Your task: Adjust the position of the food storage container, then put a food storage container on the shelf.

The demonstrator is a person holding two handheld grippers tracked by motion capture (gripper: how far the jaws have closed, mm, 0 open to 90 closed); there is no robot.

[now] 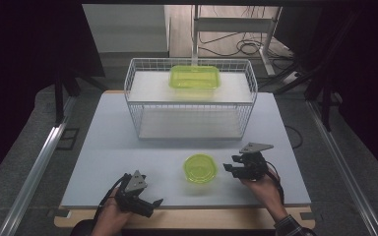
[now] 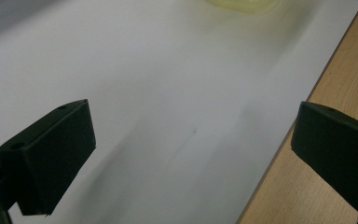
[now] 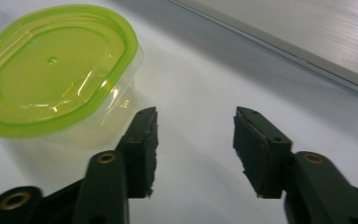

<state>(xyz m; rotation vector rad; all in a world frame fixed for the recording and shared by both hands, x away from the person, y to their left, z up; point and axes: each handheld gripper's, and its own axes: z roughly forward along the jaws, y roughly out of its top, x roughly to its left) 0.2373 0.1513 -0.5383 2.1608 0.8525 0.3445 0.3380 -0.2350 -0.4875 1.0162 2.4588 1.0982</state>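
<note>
Two green-lidded containers are seen on the scene: a small round container (image 1: pixel 200 168) standing on the white table (image 1: pixel 108 162) near its front edge, and a larger rectangular container (image 1: pixel 195 77) set on the upper shelf of a white wire rack (image 1: pixel 138 105) farther back. The right gripper (image 1: pixel 232 164) is held just beside the round container, on its right, with its jaws parted and nothing between them; in the right gripper view the container (image 3: pixel 56 70) is seen beyond and to the left of the left jaw, close to it but not pinched. The lid is seated on the tub, which stands upright. The left gripper (image 1: pixel 153 204) is held low at the front edge of the table, well apart from the round container, its jaws spread wide over bare table surface (image 2: pixel 168 116) and the wooden border (image 2: pixel 307 196), with nothing gripped
</note>
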